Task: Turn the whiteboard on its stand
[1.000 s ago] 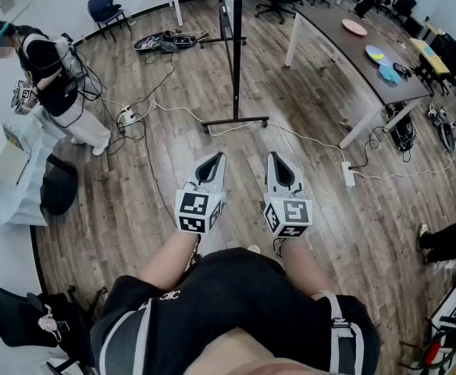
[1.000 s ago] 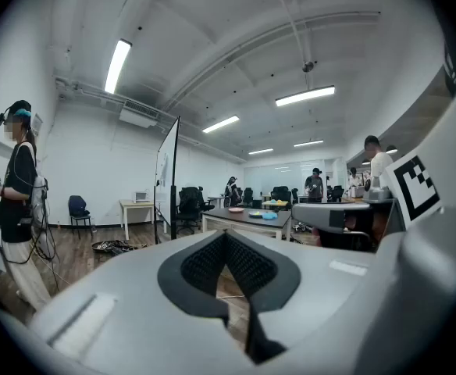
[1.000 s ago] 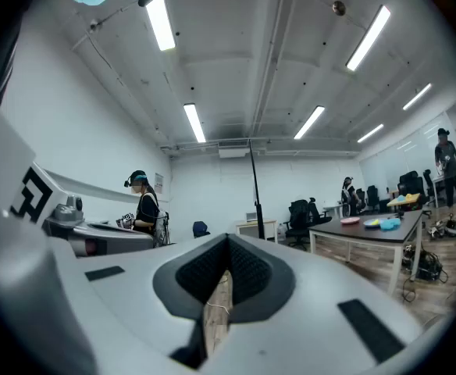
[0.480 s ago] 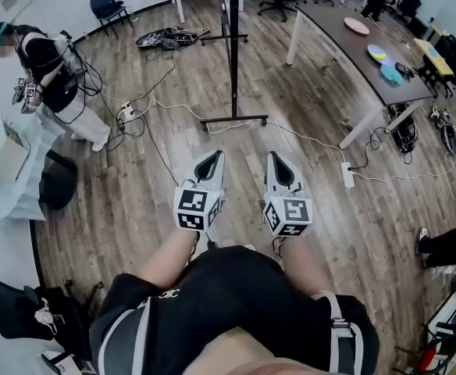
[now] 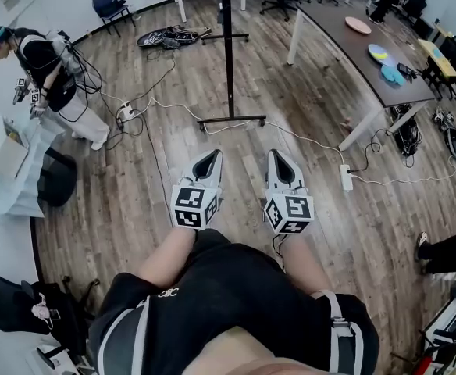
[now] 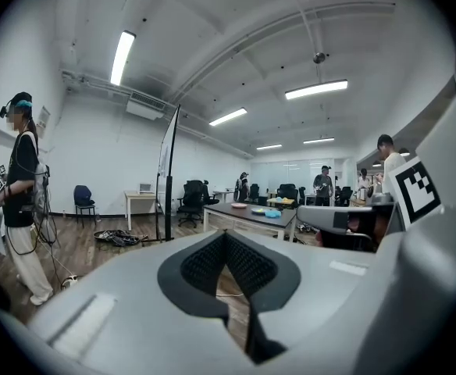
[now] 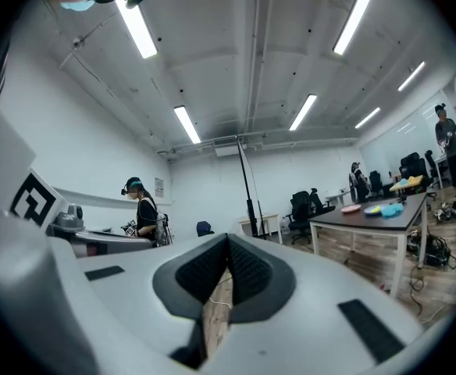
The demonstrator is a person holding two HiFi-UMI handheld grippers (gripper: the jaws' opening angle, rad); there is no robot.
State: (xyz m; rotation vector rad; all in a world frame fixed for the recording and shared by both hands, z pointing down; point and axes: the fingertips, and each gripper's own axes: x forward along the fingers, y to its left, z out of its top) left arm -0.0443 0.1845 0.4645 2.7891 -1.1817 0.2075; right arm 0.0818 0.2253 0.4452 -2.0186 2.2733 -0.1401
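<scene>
The whiteboard (image 5: 228,37) stands on the wooden floor (image 5: 173,155) toward the far side of the room. From the head view it shows edge-on, as a thin dark upright line. Its stand's foot bar (image 5: 232,120) lies across the planks, straight ahead of both grippers and well apart from them.

The left gripper (image 5: 212,156) points at that foot bar. Its jaws are closed tip to tip with nothing between them, and they touch nothing. In the left gripper view (image 6: 226,237) the board (image 6: 168,170) rises beyond the meeting tips.

The right gripper (image 5: 278,156) is held just beside the left one and parallel to it. Its jaws are closed too, and empty, and only floor shows past them (image 7: 228,239).

Each gripper's cube carries black-and-white square markers and no readable words. A small white logo (image 5: 169,294) on the person's dark shorts is too small to read.

A white cable (image 5: 306,141) runs from the stand's foot to a power strip (image 5: 347,175). To the right of the board stands a long dark desk (image 5: 345,53), with a pink plate (image 5: 357,26) and a blue-and-yellow plate (image 5: 375,53) along its right edge. Another person (image 5: 52,76) stands near the left wall.
</scene>
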